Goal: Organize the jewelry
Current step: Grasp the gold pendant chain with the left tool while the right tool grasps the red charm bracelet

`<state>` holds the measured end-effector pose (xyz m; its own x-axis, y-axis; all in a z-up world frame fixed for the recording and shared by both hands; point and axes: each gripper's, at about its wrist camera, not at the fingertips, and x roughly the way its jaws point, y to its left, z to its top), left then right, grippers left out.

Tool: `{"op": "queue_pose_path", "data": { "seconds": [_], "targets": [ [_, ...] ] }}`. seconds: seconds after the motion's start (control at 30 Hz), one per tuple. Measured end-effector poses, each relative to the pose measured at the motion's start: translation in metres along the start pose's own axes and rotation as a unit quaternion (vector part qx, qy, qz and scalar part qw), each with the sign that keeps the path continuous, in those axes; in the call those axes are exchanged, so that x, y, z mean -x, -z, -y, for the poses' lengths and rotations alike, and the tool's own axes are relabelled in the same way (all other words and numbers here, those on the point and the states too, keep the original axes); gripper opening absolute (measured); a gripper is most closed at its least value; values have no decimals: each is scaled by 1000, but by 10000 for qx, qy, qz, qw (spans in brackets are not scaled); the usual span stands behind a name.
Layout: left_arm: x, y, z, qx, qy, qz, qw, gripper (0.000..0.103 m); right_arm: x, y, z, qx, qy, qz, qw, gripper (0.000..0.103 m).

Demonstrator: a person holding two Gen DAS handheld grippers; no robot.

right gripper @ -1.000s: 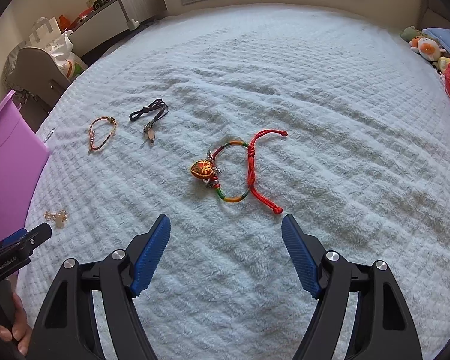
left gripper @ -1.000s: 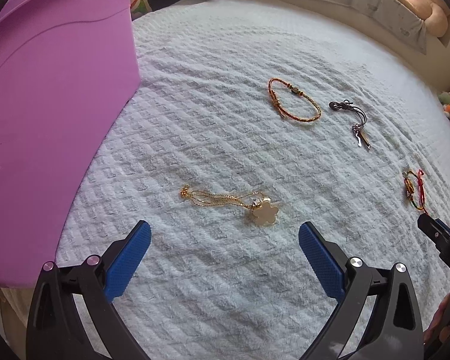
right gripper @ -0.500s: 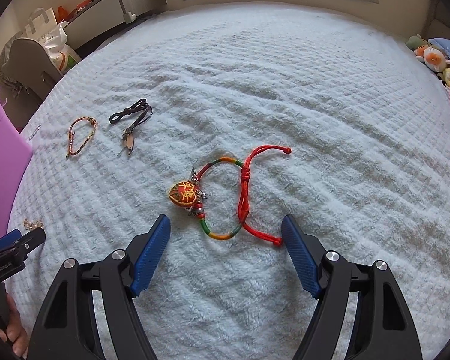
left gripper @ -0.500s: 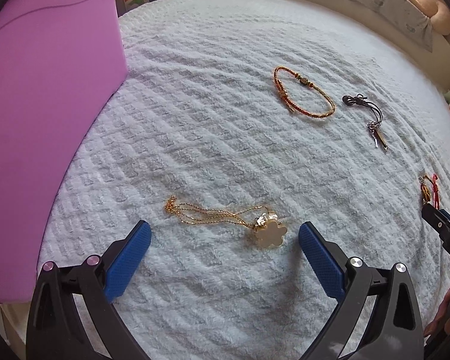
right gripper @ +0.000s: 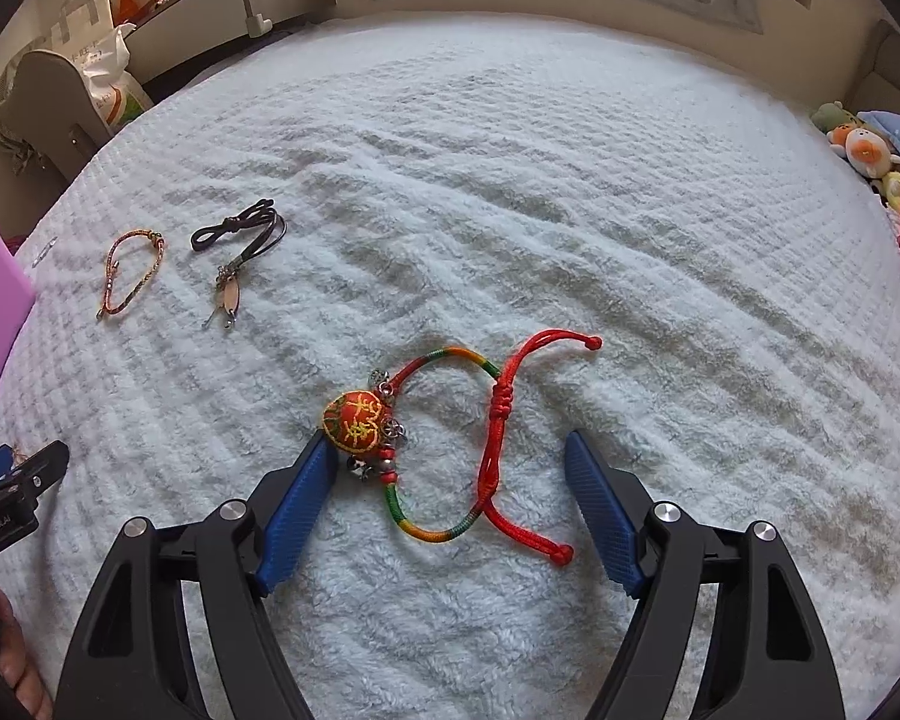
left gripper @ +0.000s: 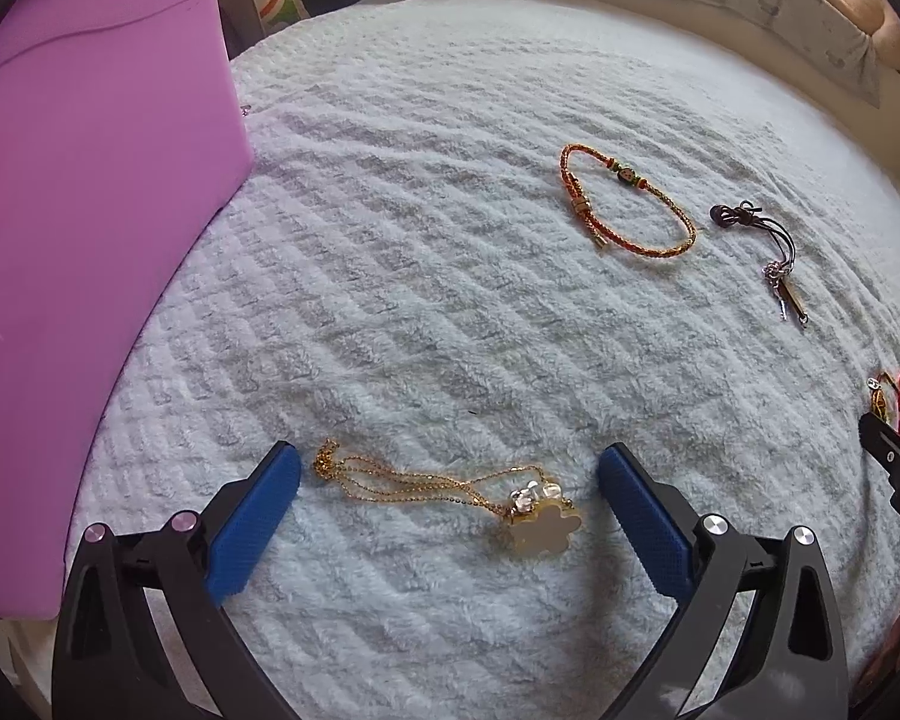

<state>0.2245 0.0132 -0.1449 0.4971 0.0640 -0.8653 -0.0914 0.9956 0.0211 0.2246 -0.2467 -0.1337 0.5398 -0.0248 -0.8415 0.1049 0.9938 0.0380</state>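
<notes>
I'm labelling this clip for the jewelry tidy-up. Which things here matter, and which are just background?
Part of the job:
gold necklace
rainbow bracelet
orange bracelet
dark cord charm
purple box

Just lying about:
plush toys
paper bag

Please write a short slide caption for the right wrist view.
Open right gripper frames a red corded bracelet on a white blanket.
</notes>
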Motion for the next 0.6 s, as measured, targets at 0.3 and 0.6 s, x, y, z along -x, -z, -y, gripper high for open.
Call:
{"op": "queue_pose_path", "data": {
  "seconds": [0.3,0.6],
  "targets": [
    [11,3,-2,1,266,74,9996,66,1,-3,-16,263,60,36,9996,53],
    [27,12,-5,-25,574,44,9983,14,11,2,-20,290,-2,100,9995,18]
  ]
}}
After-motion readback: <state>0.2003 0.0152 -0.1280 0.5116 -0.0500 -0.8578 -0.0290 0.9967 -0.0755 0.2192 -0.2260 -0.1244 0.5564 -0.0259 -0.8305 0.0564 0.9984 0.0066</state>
